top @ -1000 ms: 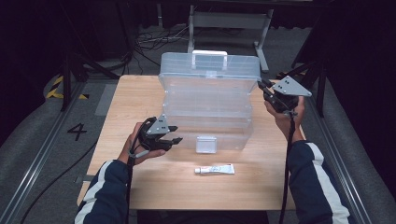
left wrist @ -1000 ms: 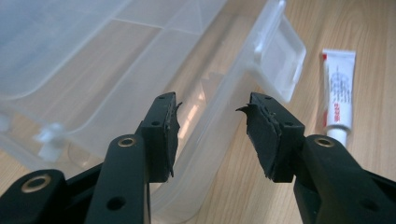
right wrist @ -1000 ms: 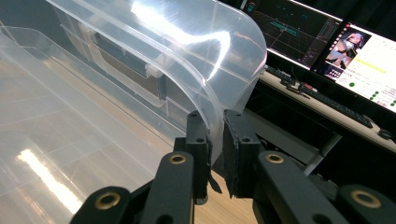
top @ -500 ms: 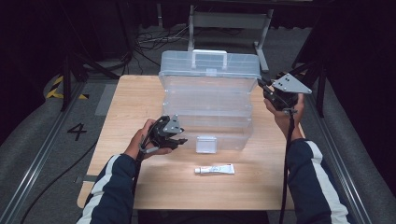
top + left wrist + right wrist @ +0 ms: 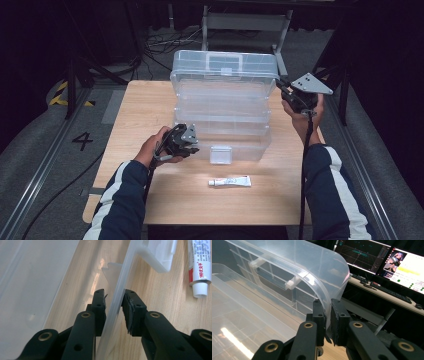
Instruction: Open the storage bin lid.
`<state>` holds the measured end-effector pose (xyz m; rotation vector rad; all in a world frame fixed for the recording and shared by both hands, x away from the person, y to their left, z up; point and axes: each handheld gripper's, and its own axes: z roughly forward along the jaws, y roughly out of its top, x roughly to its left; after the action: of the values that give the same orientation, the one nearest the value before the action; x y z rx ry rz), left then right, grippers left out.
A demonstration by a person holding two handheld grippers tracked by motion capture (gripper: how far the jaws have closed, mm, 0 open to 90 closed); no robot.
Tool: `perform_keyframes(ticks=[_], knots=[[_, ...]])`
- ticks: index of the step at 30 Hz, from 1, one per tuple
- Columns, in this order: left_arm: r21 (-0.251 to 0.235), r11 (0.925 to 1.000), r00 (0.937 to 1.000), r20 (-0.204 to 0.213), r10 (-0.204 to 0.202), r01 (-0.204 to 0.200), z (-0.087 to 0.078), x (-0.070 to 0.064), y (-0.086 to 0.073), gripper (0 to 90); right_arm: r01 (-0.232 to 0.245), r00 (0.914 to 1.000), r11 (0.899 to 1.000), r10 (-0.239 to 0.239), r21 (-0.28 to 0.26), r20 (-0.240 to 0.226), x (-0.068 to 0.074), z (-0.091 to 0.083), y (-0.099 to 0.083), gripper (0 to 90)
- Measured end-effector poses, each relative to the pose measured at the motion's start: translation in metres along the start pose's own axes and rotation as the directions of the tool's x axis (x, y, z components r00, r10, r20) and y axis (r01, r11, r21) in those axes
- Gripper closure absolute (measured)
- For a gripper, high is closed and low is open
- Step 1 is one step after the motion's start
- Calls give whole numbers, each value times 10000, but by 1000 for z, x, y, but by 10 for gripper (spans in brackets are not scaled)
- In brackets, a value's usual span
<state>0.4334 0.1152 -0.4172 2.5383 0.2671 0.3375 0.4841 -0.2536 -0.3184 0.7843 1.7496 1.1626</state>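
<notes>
A clear plastic tiered box (image 5: 222, 107) stands open on the wooden table (image 5: 140, 110), its lid (image 5: 225, 65) raised at the back. My right gripper (image 5: 281, 89) is shut on the lid's right corner edge (image 5: 322, 272); in the right gripper view the jaws (image 5: 327, 306) pinch that thin rim. My left gripper (image 5: 192, 145) is at the box's front left corner. In the left gripper view its jaws (image 5: 113, 298) straddle the bottom tray's front wall (image 5: 117, 290), open, with a small gap at the left pad.
A white ointment tube (image 5: 230, 182) lies on the table in front of the box, also seen as the tube (image 5: 200, 265) in the left gripper view. The box's front latch (image 5: 221, 154) hangs down. Monitors (image 5: 382, 257) stand behind the table.
My left gripper has moved right and forward, from beside the box onto its front wall. The right gripper has held still on the lid.
</notes>
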Motion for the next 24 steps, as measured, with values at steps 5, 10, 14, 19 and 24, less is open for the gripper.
perform_keyframes(ticks=[5,10,14,19,24], knots=[[-128,9999,9999,85,-54,55,-1,1,-2,740,95,9998,9999,-96,47,180,-1,5,3,839],[-252,9997,9998,200,6,-1,-4,3,-3,755,-71,9997,9999,69,88,242,-4,12,5,842],[-357,9994,9997,245,-23,31,-4,3,-4,760,-147,9995,9998,143,130,292,-6,15,7,844],[-482,9988,9993,367,-14,31,-5,5,-5,775,-409,9986,9987,398,311,344,-10,24,11,848],[-516,9986,9990,434,95,-73,-6,6,-7,784,-653,9974,9968,637,470,349,-16,34,14,849]])
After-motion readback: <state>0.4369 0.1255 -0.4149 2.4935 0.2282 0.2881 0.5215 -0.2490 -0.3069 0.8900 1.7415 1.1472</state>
